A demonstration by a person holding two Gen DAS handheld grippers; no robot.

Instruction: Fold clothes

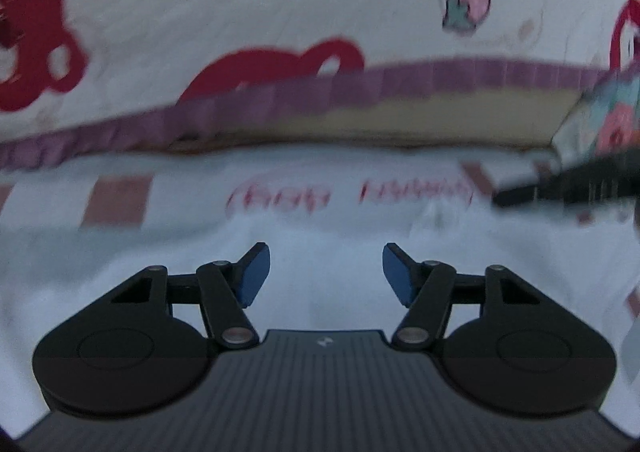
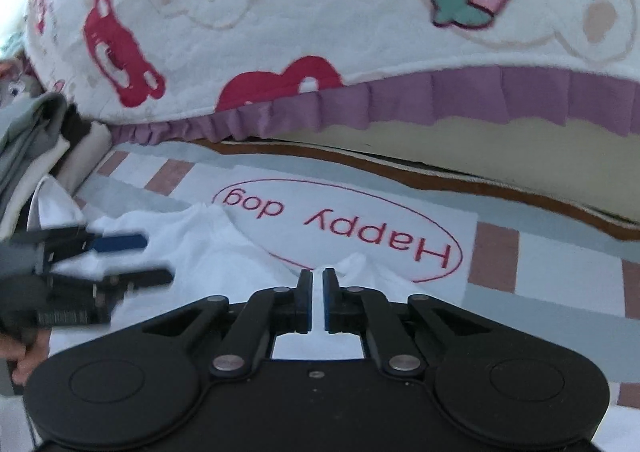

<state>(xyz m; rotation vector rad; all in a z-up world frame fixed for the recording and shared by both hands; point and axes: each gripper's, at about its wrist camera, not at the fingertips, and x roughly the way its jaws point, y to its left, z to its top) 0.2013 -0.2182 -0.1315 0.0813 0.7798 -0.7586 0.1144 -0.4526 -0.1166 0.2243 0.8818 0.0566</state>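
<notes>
A white garment (image 2: 208,244) lies crumpled on a checked sheet printed "Happy dog" (image 2: 340,224). My right gripper (image 2: 318,276) is shut on a raised fold of the white garment at its near edge. My left gripper (image 1: 324,260) hovers low over the same white cloth (image 1: 320,292), open, with nothing between its blue pads (image 1: 254,276). The right wrist view shows the left gripper (image 2: 136,256) at the left, blurred, with its fingers apart. At the right edge of the left wrist view, a dark blurred finger of the right gripper (image 1: 520,196) reaches in.
A thick white quilt (image 2: 280,12) with red bears, a strawberry and a purple ruffle (image 2: 360,104) rises just behind the sheet. Folded grey and cream clothes (image 2: 32,140) are stacked at the left. A hand (image 2: 20,364) holds the left gripper.
</notes>
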